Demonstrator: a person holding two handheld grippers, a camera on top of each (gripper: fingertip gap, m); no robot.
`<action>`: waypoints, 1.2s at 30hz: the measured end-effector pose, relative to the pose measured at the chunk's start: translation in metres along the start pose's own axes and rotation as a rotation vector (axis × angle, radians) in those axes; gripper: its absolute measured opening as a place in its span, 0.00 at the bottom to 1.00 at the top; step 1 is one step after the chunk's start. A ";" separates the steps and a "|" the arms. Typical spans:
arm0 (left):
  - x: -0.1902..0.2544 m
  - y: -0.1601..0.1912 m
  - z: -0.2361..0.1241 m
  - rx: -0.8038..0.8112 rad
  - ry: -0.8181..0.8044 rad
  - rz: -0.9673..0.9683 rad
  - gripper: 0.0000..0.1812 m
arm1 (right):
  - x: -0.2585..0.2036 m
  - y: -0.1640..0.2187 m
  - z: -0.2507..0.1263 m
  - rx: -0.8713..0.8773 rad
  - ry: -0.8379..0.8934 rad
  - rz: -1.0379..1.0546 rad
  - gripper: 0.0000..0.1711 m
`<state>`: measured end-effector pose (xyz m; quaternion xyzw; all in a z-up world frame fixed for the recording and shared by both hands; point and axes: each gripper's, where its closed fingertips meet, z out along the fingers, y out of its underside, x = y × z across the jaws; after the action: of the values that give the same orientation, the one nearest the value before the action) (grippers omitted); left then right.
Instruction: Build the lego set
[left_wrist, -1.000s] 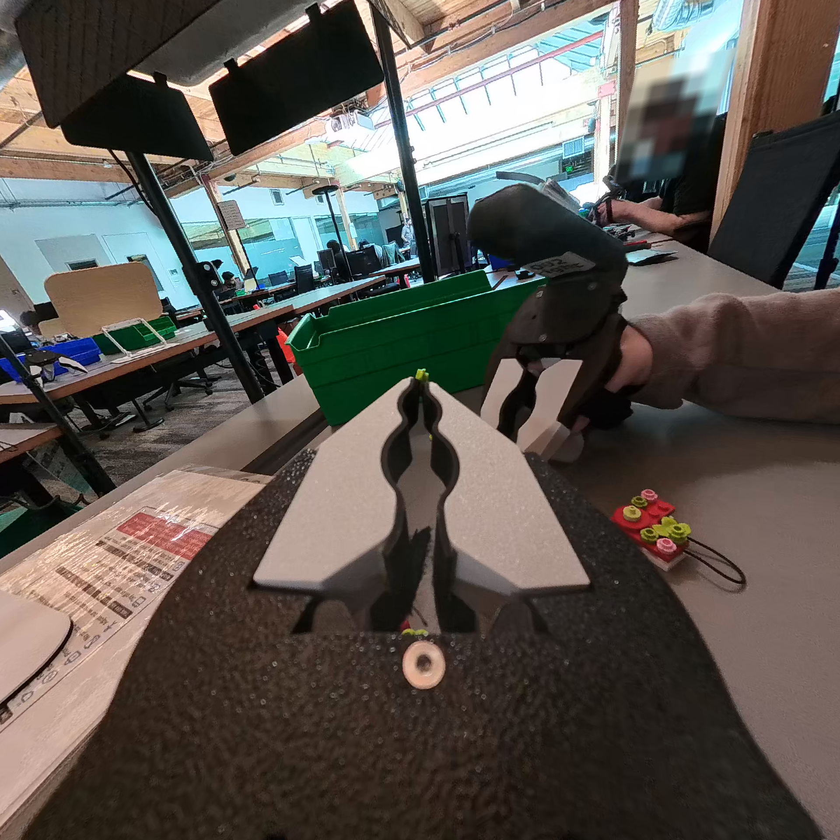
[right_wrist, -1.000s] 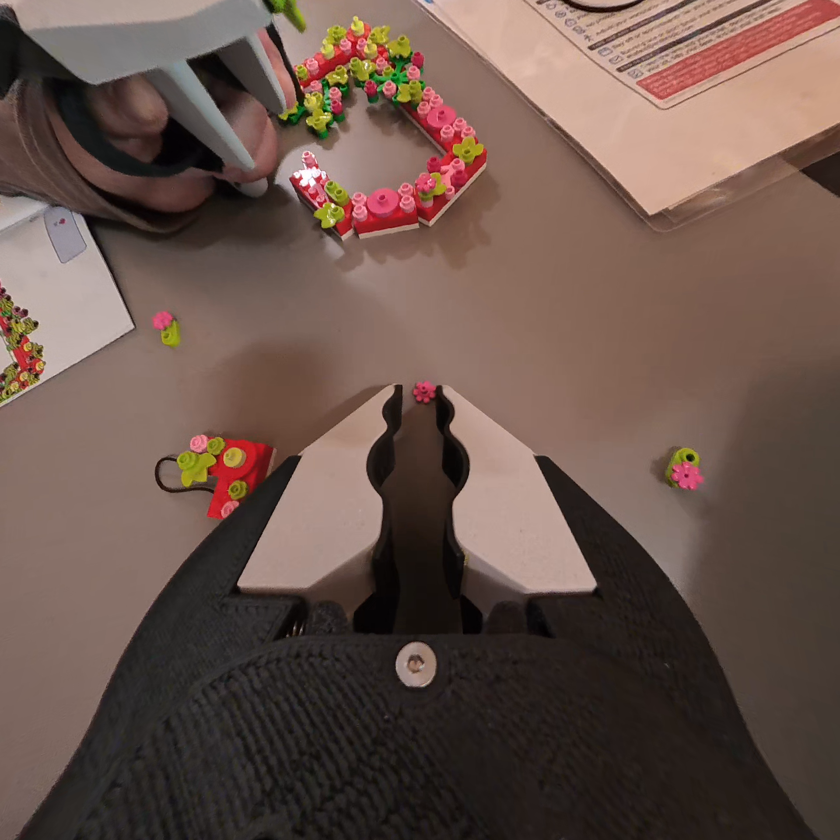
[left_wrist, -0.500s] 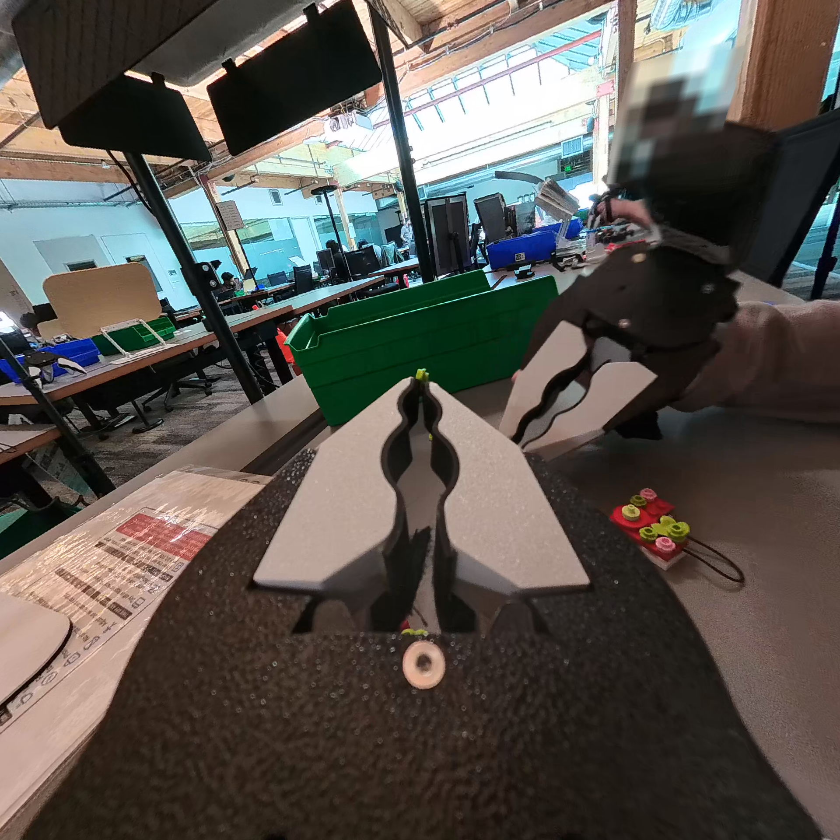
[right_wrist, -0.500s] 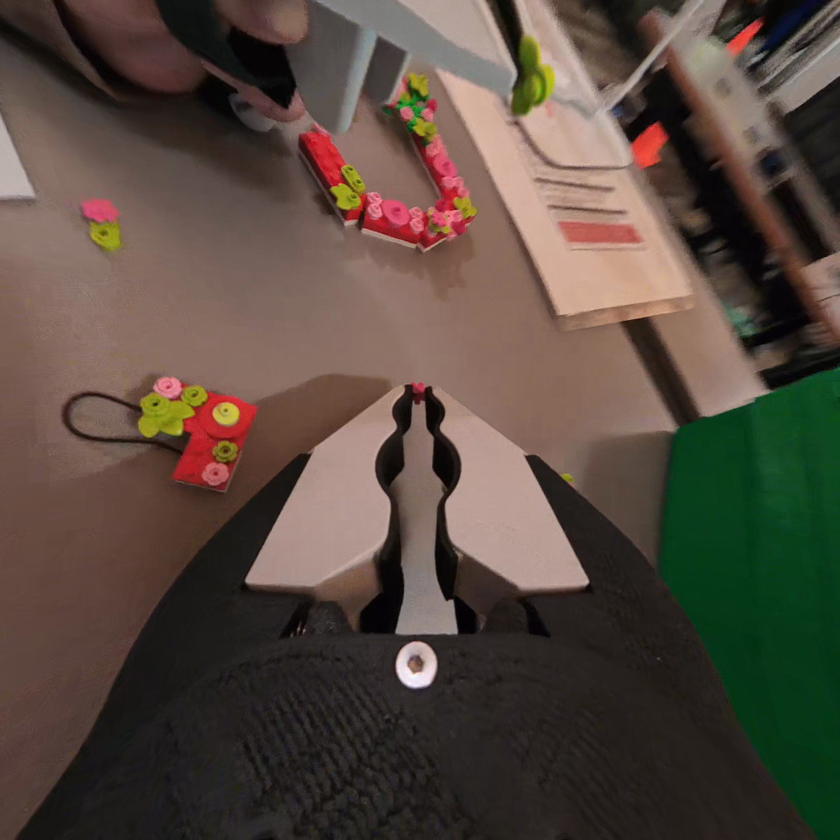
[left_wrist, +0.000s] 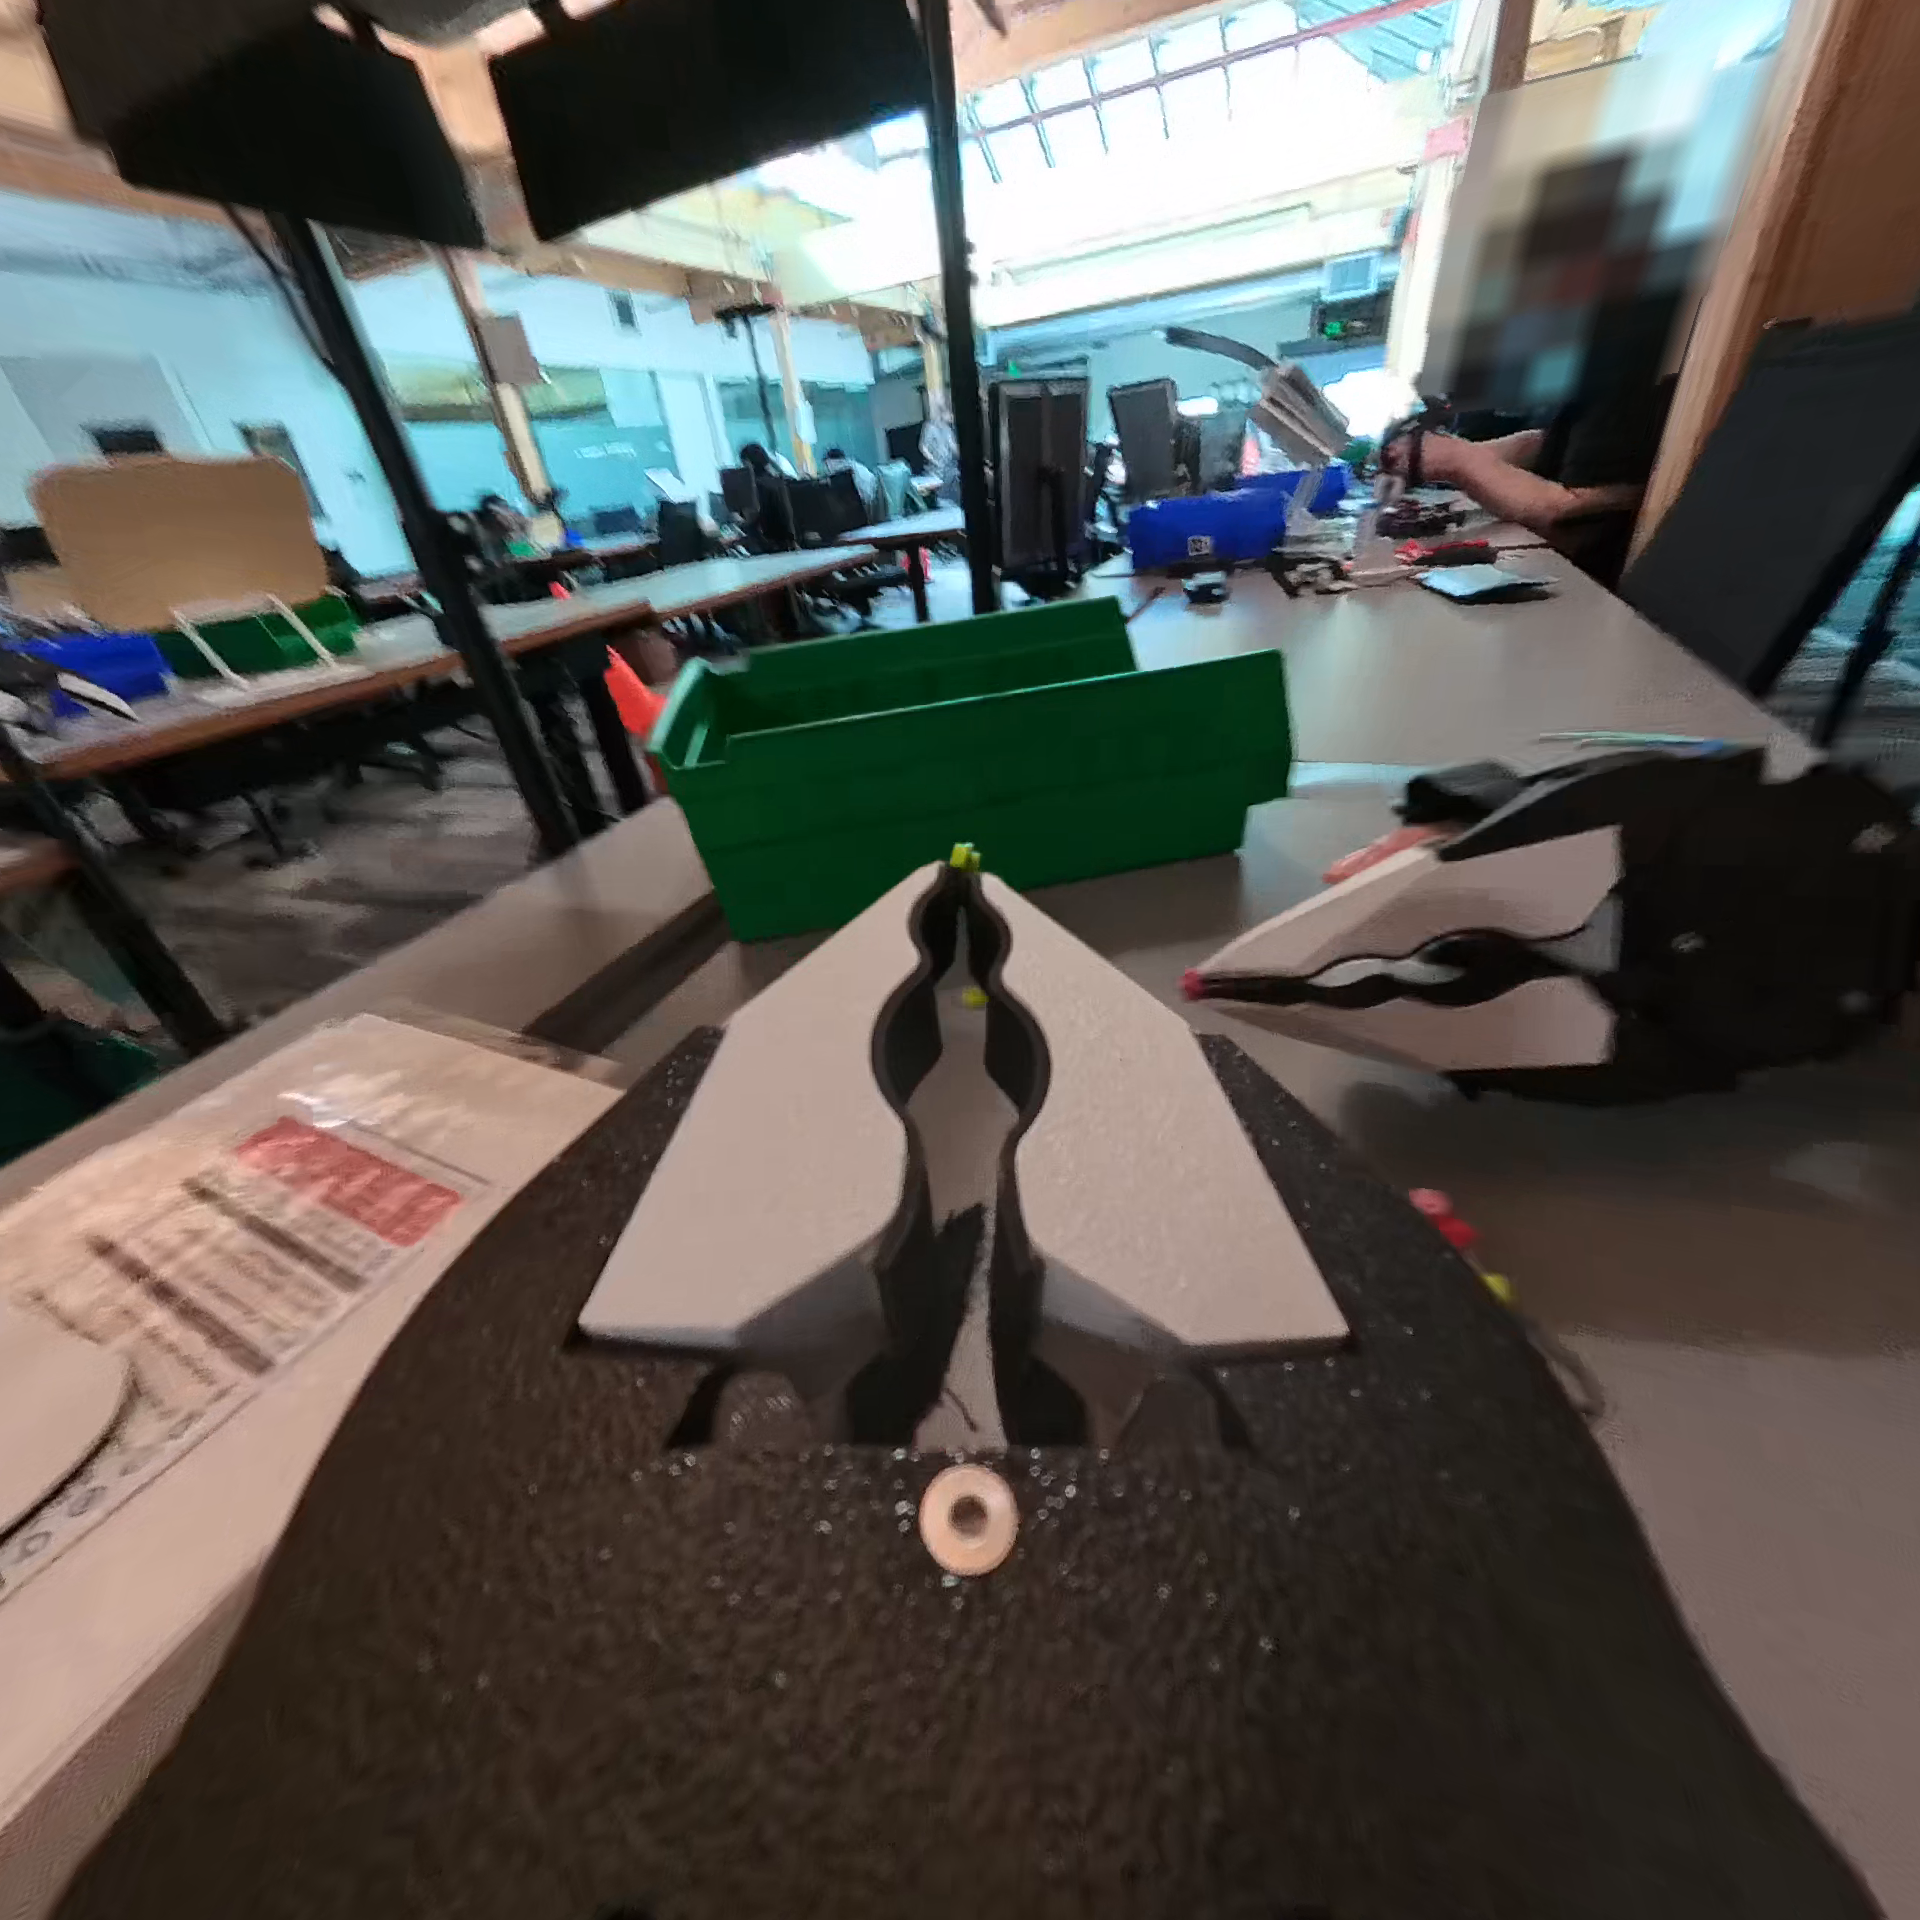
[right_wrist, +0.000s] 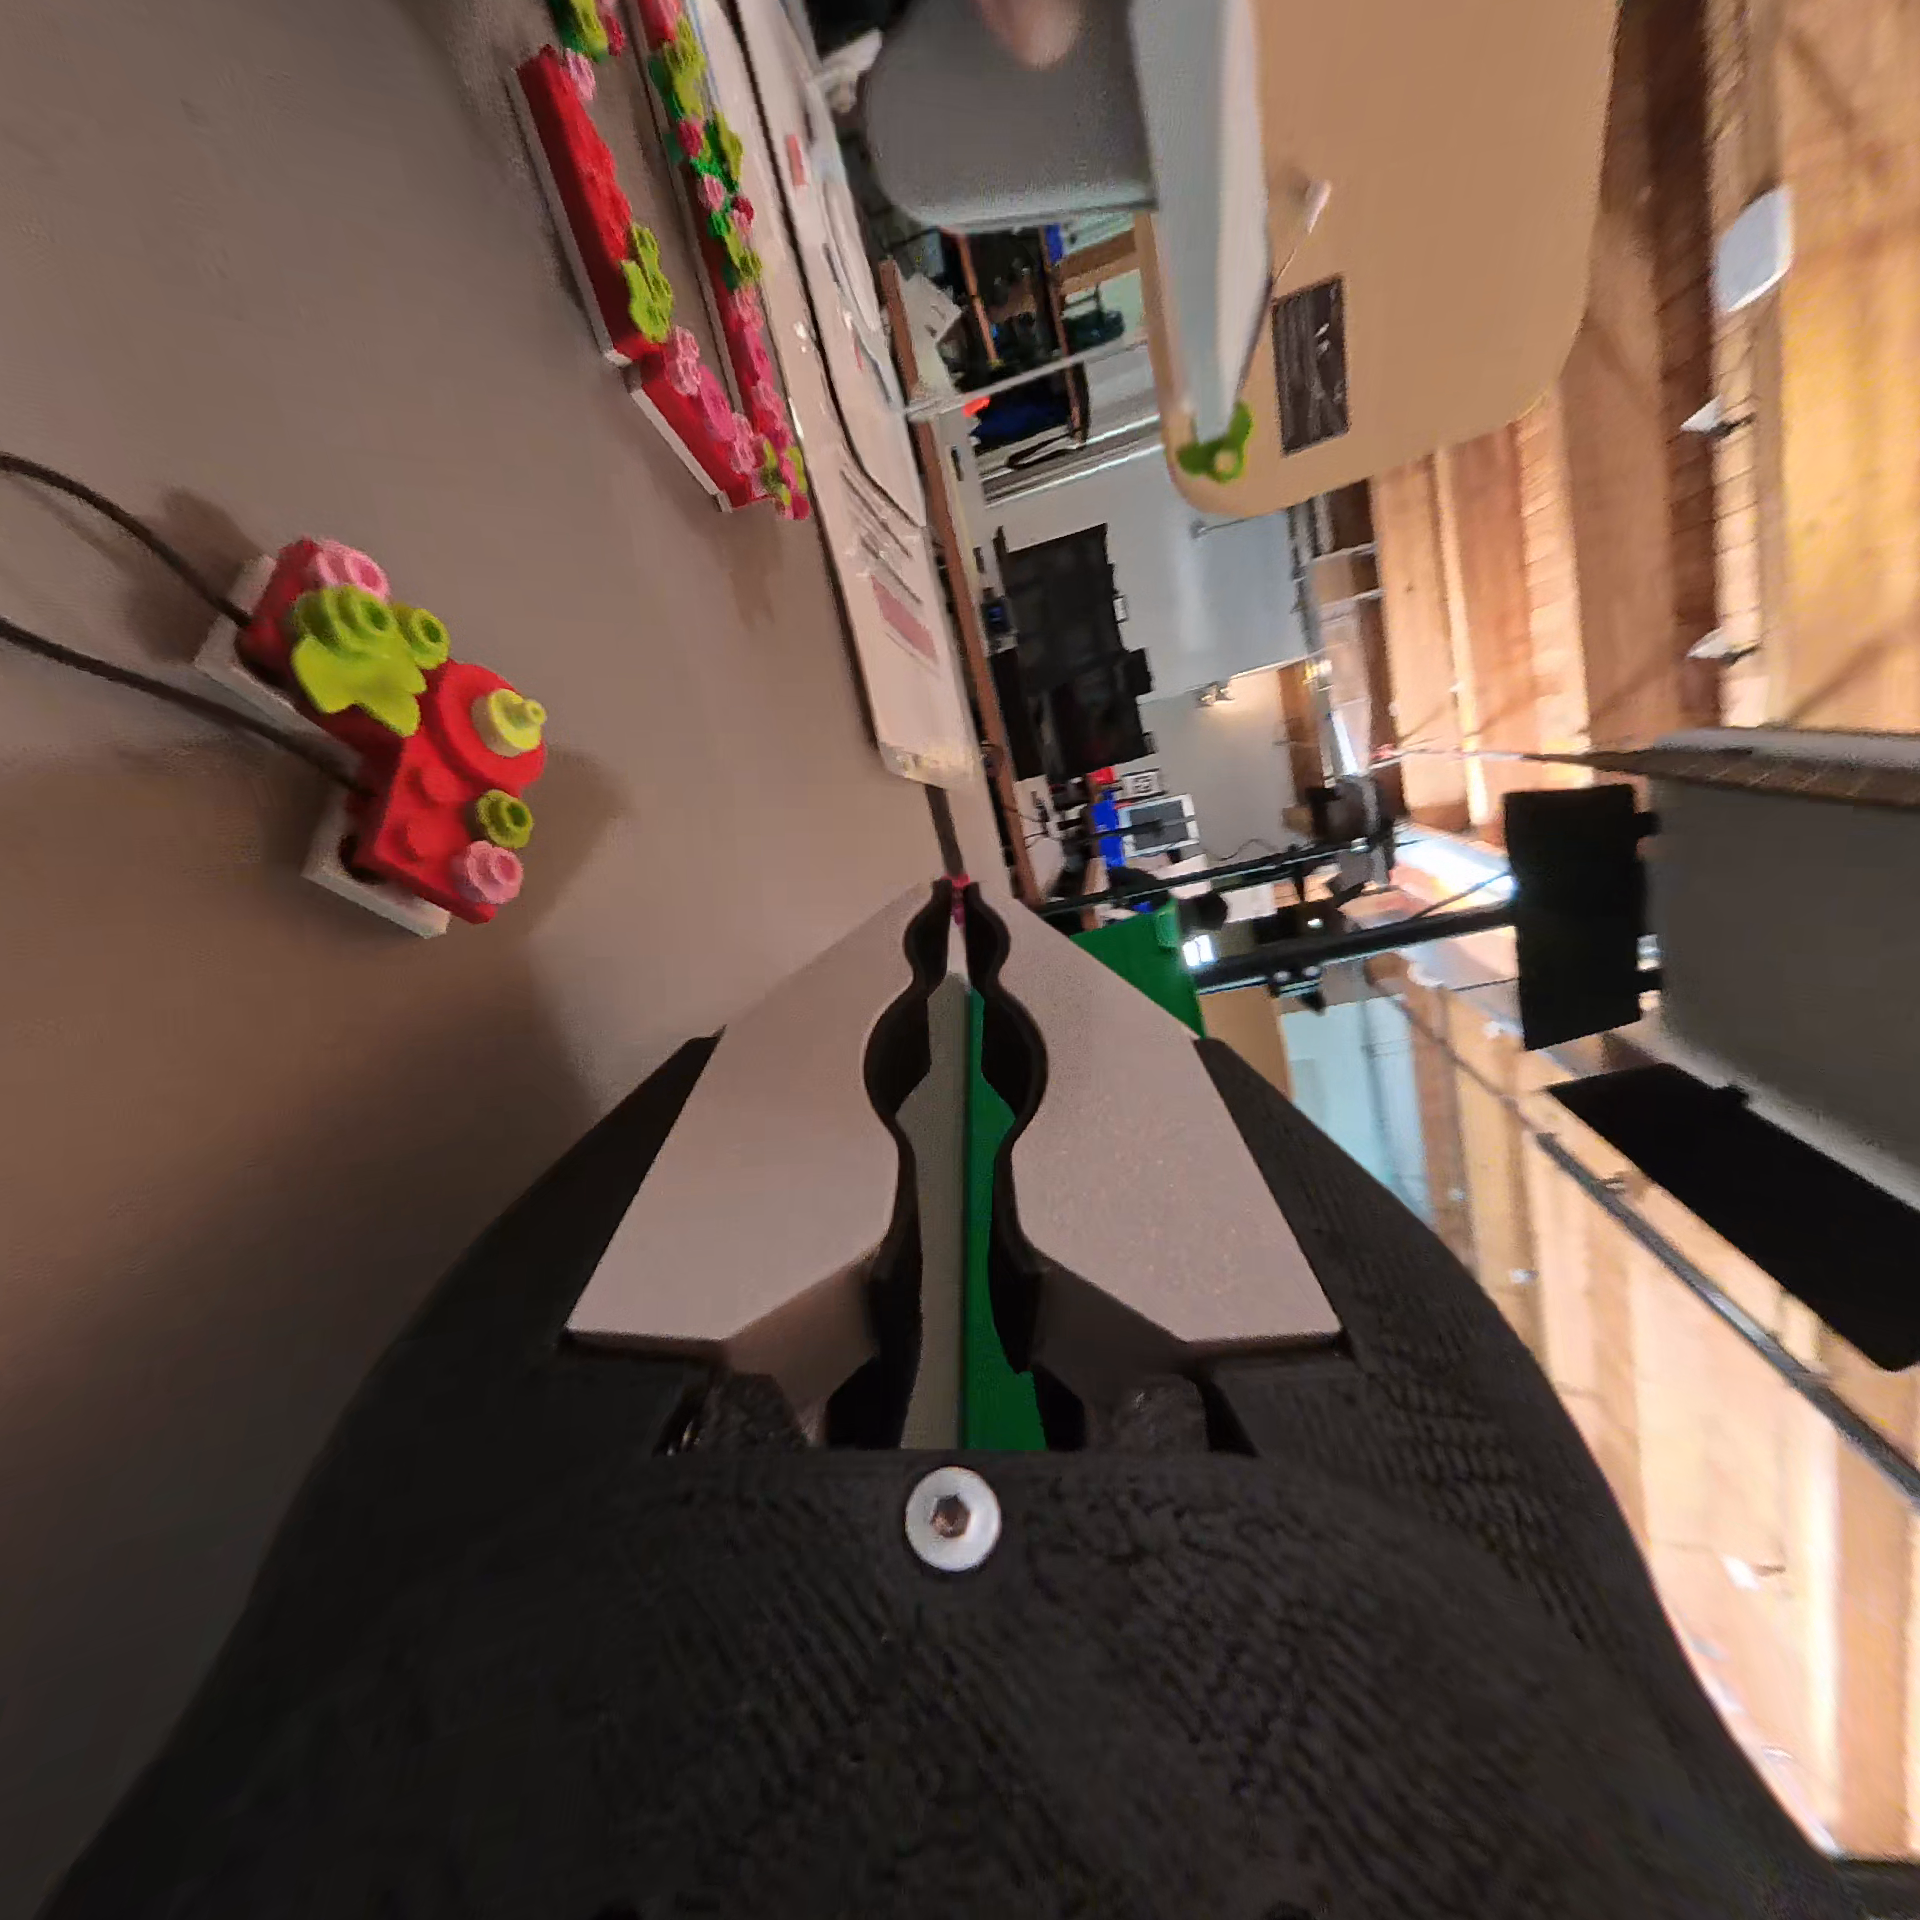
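Observation:
My left gripper (left_wrist: 964, 871) is shut on a small lime green piece (left_wrist: 964, 856) and is held above the table; that piece also shows in the right wrist view (right_wrist: 1214, 449). My right gripper (right_wrist: 954, 896) is rolled on its side and shut on a small pink flower piece (right_wrist: 954, 889). In the left wrist view it (left_wrist: 1193, 983) lies to the right, its tips pointing left. A small red build with lime and pink flowers and a black cord (right_wrist: 416, 748) lies on the table to its left. The larger red flower ring (right_wrist: 675, 281) lies farther off.
A green bin (left_wrist: 977, 769) stands on the table behind the grippers. A laminated instruction sheet (left_wrist: 249, 1247) lies at the left. A person sits at the far right of the long table. Black poles and panels stand overhead.
My right gripper lifted off the table with the pink flower piece, rolled onto its side and swung its tips towards my left gripper. My left gripper has shifted slightly, still shut on the lime piece.

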<state>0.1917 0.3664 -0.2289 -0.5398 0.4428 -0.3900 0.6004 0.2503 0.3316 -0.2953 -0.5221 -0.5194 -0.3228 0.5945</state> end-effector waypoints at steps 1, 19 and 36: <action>0.008 -0.003 0.001 -0.037 0.032 -0.038 0.00 | 0.001 -0.002 -0.001 0.003 0.014 -0.026 0.00; 0.153 0.029 -0.063 -0.371 0.370 -1.286 0.00 | -0.027 -0.070 -0.116 0.041 0.027 -0.413 0.00; 0.201 0.081 -0.076 -0.786 0.519 -1.439 0.00 | -0.096 -0.082 -0.156 0.205 -0.620 -0.655 0.01</action>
<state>0.1801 0.1619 -0.3331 -0.7517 0.2191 -0.6052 -0.1439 0.1940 0.1475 -0.3501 -0.3408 -0.8396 -0.2692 0.3263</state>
